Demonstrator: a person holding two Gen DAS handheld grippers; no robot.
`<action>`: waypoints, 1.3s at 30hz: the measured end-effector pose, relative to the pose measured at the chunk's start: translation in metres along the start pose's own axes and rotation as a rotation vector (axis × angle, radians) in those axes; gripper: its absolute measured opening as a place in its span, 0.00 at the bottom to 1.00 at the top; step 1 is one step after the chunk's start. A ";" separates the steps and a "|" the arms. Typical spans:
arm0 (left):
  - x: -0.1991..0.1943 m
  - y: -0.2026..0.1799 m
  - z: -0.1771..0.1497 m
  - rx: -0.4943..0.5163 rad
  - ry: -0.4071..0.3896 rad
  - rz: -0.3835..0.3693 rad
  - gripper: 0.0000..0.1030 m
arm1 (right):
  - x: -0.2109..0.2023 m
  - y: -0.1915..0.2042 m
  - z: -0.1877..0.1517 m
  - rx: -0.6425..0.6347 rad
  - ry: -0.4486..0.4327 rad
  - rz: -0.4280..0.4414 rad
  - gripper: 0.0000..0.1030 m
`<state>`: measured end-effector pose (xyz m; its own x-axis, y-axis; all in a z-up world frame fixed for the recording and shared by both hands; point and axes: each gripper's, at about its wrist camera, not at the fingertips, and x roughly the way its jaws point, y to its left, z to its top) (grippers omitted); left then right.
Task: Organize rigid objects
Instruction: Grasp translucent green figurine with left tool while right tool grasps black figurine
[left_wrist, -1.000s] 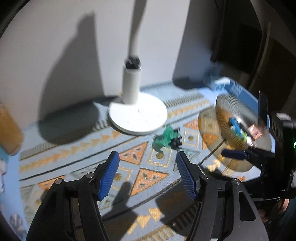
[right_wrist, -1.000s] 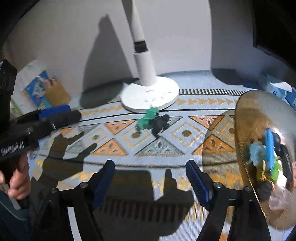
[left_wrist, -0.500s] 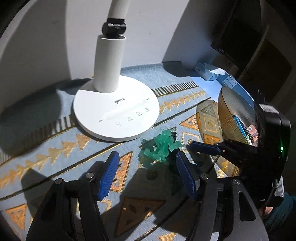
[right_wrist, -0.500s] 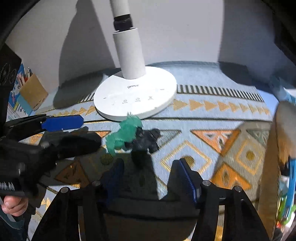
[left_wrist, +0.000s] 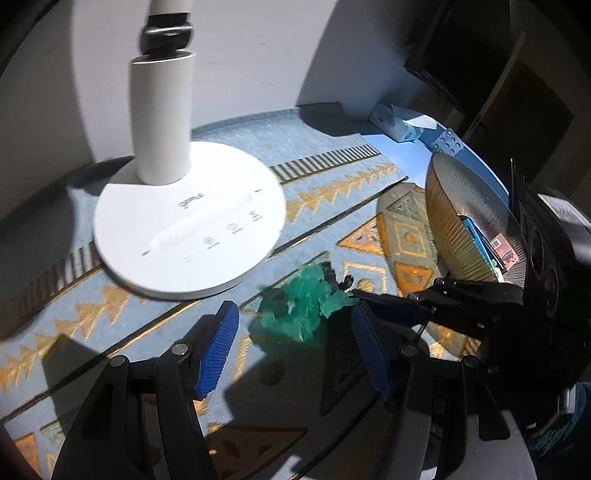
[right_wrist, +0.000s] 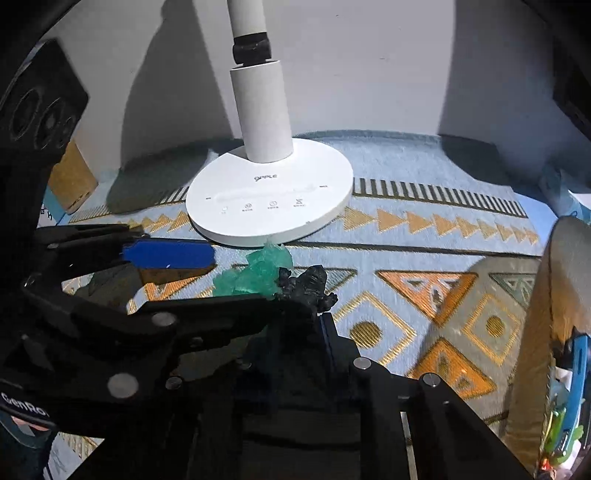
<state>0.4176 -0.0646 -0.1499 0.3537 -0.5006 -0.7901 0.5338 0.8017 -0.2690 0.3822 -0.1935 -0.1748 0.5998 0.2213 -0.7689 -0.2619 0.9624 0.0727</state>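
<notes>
While tilted downward, right hand-held gripper (right_wrist: 317, 314) clamps black toy (right_wrist: 306, 284) beside green toy (right_wrist: 255, 273).

white desk lamp (left_wrist: 188, 225) standing on blue patterned mat (left_wrist: 332, 192), round base flat, post upright. tan box (right_wrist: 72, 181) at left against grey wall (right_wrist: 369, 66).

hard light from above on my feeds, bright on the lamp base (left_wrist: 188, 236) and patterned mat (right_wrist: 424, 258), where it glares white. the wall (left_wrist: 258, 55) carries broad, sharp-edged shadows. the lower half of the right wrist view is nearly black. strong fisheye bending and dark vignette at all corners. slight motion blur on the green toy (left_wrist: 303, 310).
</notes>
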 end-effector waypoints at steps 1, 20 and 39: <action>0.002 -0.003 0.001 0.007 0.000 0.007 0.56 | -0.001 -0.001 -0.001 0.001 0.002 0.002 0.18; -0.018 -0.014 -0.026 0.014 0.001 0.002 0.31 | -0.063 -0.020 -0.071 0.054 0.012 0.029 0.14; -0.003 -0.010 -0.015 0.011 -0.051 0.090 0.35 | -0.016 -0.010 -0.028 0.066 0.054 0.021 0.53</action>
<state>0.3999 -0.0669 -0.1531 0.4396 -0.4428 -0.7815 0.5061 0.8409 -0.1917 0.3539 -0.2112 -0.1813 0.5524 0.2346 -0.7999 -0.2222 0.9663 0.1300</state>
